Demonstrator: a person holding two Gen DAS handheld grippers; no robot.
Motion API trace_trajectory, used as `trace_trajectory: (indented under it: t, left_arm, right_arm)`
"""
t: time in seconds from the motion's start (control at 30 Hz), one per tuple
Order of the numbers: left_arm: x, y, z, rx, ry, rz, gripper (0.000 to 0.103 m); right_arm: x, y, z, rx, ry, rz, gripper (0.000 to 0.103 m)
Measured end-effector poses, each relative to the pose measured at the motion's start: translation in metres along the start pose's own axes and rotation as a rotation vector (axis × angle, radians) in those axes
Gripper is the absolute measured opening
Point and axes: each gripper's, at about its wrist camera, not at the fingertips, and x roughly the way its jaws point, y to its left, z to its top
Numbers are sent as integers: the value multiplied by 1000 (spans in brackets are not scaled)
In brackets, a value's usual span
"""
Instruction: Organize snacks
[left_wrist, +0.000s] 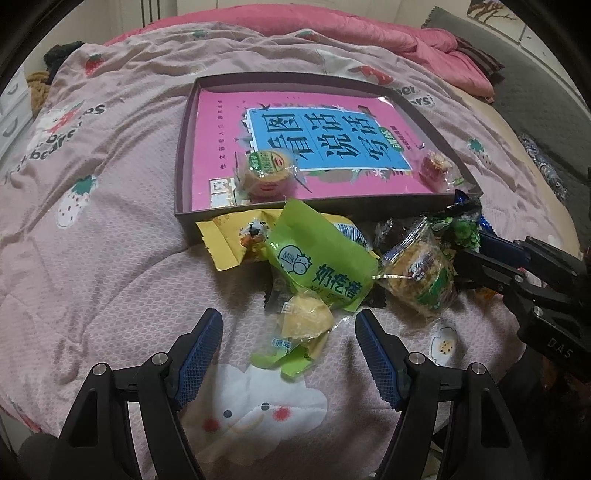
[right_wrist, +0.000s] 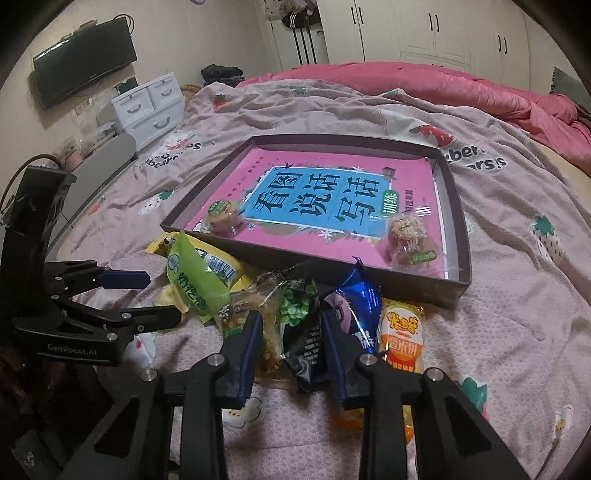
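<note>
Tray (right_wrist: 458, 206): shallow rectangular box, dark walls, glossy pink book inside.
Left gripper (left_wrist: 290, 341): jaws spread, ribbed blue pads, nothing gripped.
Right gripper (right_wrist: 291, 354): clamped around crinkly black packet (right_wrist: 306, 347).

Black packet (right_wrist: 308, 347) half hidden between claw pads, its print unreadable.

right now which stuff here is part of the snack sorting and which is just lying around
Part of the job:
- shallow box lined with a pink book
- two wrapped snacks already in it
- snack pile in front: green milk packet, black packet, orange rice cracker
- left gripper, right gripper

Just lying around:
- strawberry quilt
- pink duvet
- white drawers
- wall TV
</note>
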Motion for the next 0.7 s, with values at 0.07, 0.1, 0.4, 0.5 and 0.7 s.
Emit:
trace_trajectory:
  t: [0.07, 0.1, 0.4, 0.5, 0.7]
  left_arm:
    - [2, -1, 0, 3, 5, 1, 76]
    - [3, -1, 0, 4, 6, 1, 76]
    - [12, -7, 0, 22, 8, -2, 73]
    - [17, -10, 0, 34, 14, 4, 61]
    - [18, -16, 1, 64, 6, 19, 41]
  right_arm:
    - [4, 1, 0, -7, 5, -3, 32]
    - [6, 2, 1, -12, 8, -4, 32]
    - [20, 8, 3, -54, 26, -27, 23]
    - [19, 7, 4, -54, 21, -17, 22]
    - [6, 0, 5, -20, -19, 2, 20]
